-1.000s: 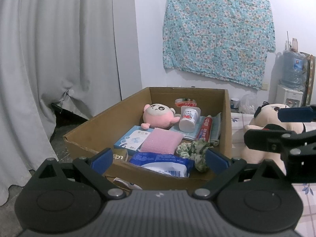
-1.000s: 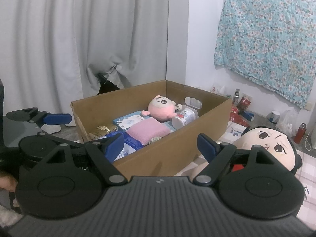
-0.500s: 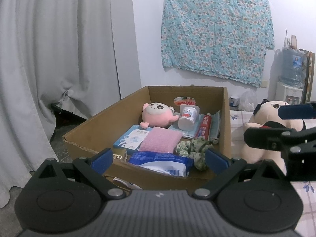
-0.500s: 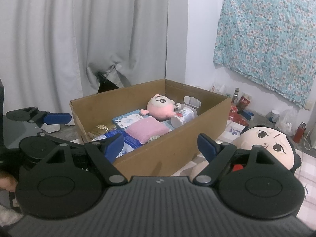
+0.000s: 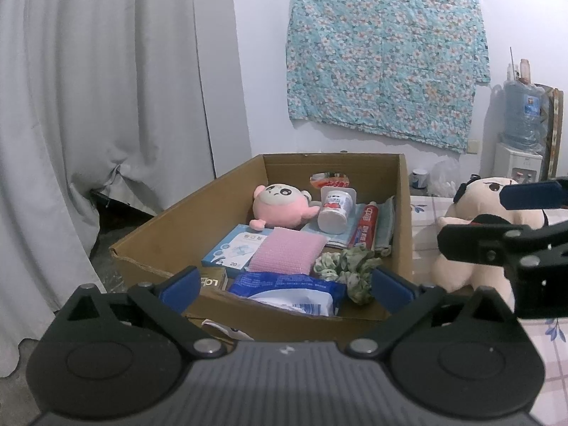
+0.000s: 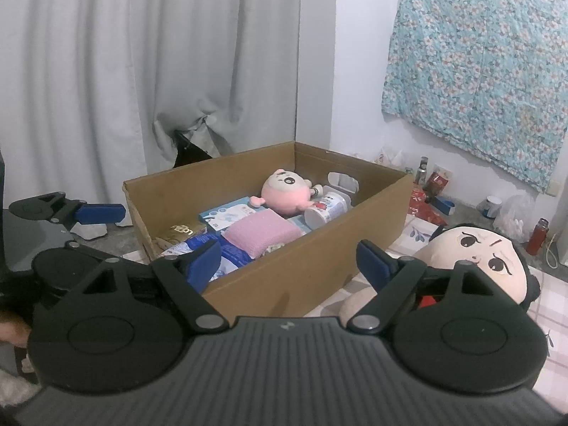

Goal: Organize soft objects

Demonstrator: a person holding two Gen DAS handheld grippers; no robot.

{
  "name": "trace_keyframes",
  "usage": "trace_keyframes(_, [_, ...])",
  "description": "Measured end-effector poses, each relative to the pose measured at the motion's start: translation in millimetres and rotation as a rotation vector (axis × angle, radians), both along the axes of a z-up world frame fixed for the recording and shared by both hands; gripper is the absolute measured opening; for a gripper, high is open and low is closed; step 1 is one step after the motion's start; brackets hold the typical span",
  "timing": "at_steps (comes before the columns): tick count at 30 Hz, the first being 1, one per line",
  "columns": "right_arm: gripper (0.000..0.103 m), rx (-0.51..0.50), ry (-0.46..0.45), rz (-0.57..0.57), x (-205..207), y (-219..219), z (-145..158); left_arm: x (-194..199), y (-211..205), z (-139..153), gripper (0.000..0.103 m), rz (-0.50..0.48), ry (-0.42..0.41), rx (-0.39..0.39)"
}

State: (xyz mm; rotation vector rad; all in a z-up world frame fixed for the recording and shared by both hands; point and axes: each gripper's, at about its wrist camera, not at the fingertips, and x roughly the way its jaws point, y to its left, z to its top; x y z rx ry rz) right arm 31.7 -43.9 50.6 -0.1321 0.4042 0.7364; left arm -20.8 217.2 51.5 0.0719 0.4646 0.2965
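Presently, step: approach; nothing grasped yet.
Cardboard box (image 5: 403,213): on the floor, holding mixed goods, soft and hard.
Doll plush (image 6: 472,259): outside the box, just beside its right wall, on the checked mat (image 6: 557,305).
Pink plush (image 5: 280,206): inside, at the far end.
Pink sponge (image 5: 287,250): inside, mid-box.
Green scrunchie (image 5: 349,266): inside, near right.
Left gripper (image 5: 284,284): released, empty, facing the box.
Right gripper (image 6: 289,261): released, empty, doll plush nearest.
Next move, judged: lower over one soft item and close gently.

plush (image 5: 280,206) pink | sponge (image 5: 287,254) pink | box (image 5: 184,227) brown | cloth (image 5: 383,56) teal floral

Left gripper (image 5: 284,284) and right gripper (image 6: 289,261), jaws apart, empty.
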Motion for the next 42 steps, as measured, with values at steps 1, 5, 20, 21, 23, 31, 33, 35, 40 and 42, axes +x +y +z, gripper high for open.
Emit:
trace_keyframes(1, [0.085,0.001,0.003,0.000,0.7,0.1,-0.2,-0.2,0.0,0.0,0.103,0.000,0.000,-0.001])
trace_keyframes(5, [0.091,0.002,0.013,-0.005,2.8,-0.7,-0.6,-0.6,0.4,0.8,0.103,-0.001,-0.001,-0.004])
trace_keyframes(20, [0.102,0.007,0.026,0.006,5.2,1.0,-2.5,-0.7,-2.2,1.3,0.103,0.008,0.002,-0.005])
trace_keyframes(21, [0.102,0.005,0.024,0.005,5.3,1.1,-2.7,-0.6,-2.3,1.1,0.103,0.010,0.003,-0.003])
trace_keyframes(23, [0.102,0.003,0.023,0.004,5.4,1.4,-2.4,-0.5,-4.1,0.8,0.103,0.015,0.006,0.001])
trace_keyframes(31, [0.102,0.013,0.043,-0.002,7.5,-0.8,-4.5,1.0,-5.2,0.1,0.103,0.034,0.008,-0.002])
trace_keyframes(33, [0.102,0.009,0.039,-0.002,7.7,-0.8,-4.8,1.3,-6.1,-0.1,0.103,0.036,0.011,0.005])
trace_keyframes(35, [0.102,0.003,0.036,-0.004,7.6,-0.7,-5.2,2.0,-6.3,-0.2,0.103,0.039,0.015,0.004])
trace_keyframes(40, [0.102,0.016,0.058,-0.001,9.8,-1.6,-5.8,2.9,-6.0,-0.5,0.103,0.036,0.021,-0.012])
trace_keyframes(42, [0.102,0.012,0.057,-0.002,10.0,-0.4,-6.2,4.2,-7.3,-1.9,0.103,0.039,0.031,-0.007])
